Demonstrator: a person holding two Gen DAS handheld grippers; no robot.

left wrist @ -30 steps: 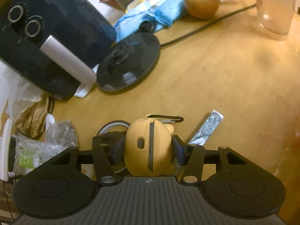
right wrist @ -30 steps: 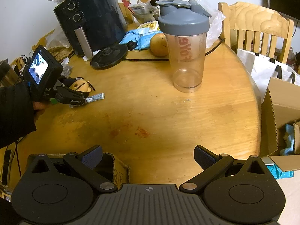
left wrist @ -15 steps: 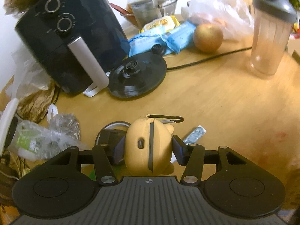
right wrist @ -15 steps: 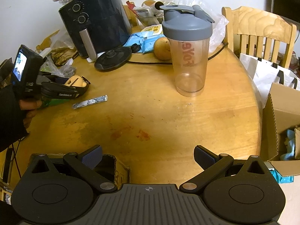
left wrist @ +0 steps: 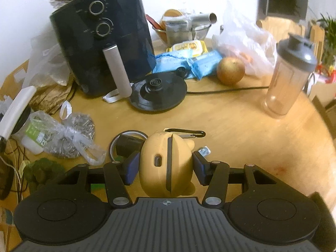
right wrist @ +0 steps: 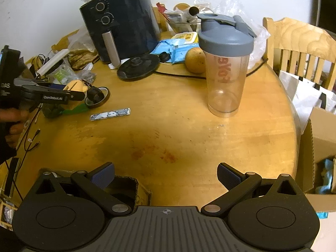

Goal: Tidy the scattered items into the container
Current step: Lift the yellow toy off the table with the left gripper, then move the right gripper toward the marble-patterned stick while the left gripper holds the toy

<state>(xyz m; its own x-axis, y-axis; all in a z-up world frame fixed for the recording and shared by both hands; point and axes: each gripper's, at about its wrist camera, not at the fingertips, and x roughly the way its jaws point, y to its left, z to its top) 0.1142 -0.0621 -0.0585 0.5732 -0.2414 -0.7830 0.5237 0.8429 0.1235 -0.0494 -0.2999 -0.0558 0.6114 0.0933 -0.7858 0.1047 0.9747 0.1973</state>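
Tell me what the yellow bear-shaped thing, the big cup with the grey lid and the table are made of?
Yellow bear-shaped case, held in the left tool: probably soft silicone or rubber; matte, rounded, no shine. Shaker cup: likely clear plastic, since you can see through it, with a dull grey plastic lid. Table: wood; grain lines show, with a worn, slightly glossy finish.

The left tool (left wrist: 166,166) and its tan case (left wrist: 166,163) hide most of the foil packet (left wrist: 204,151).
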